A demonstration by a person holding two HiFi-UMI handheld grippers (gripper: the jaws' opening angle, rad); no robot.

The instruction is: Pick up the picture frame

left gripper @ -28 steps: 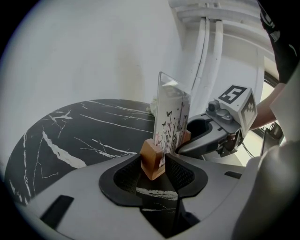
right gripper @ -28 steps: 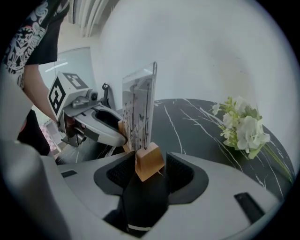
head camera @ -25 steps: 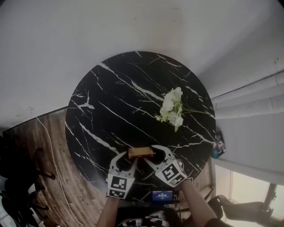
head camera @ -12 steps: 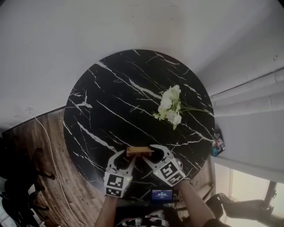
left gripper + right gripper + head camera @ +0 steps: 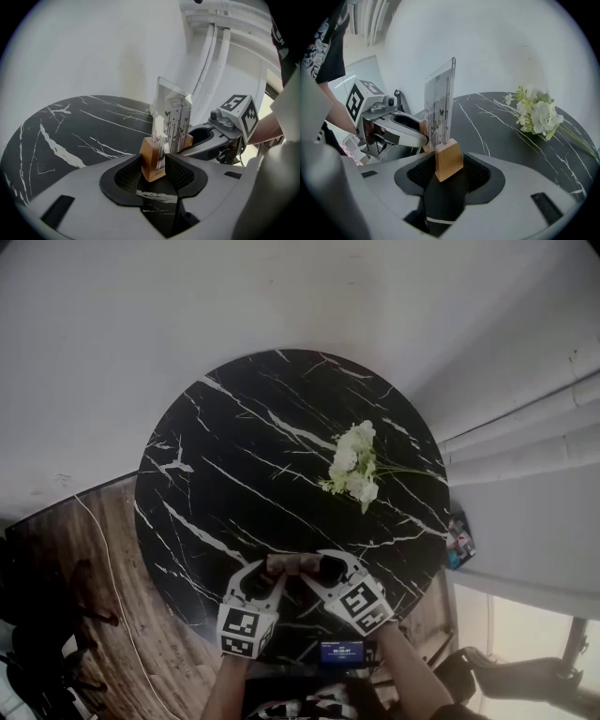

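Note:
The picture frame is a clear panel printed with butterflies, set in a wooden base. It is at the near edge of the round black marble table. My left gripper is shut on the base's left end, and my right gripper is shut on its right end. The panel stands upright between them. Each gripper view shows the other gripper beyond the frame: the right gripper and the left gripper. I cannot tell whether the base touches the table.
A bunch of white flowers lies on the table's right half, beyond the frame. A small screen sits below my hands. A thin cable runs over the wooden floor at left. White walls and a curtain surround the table.
Both grippers stay shut on the frame near the table's front edge. The frame's top, a bright wooden strip before, now looks darker. The flowers have not moved.

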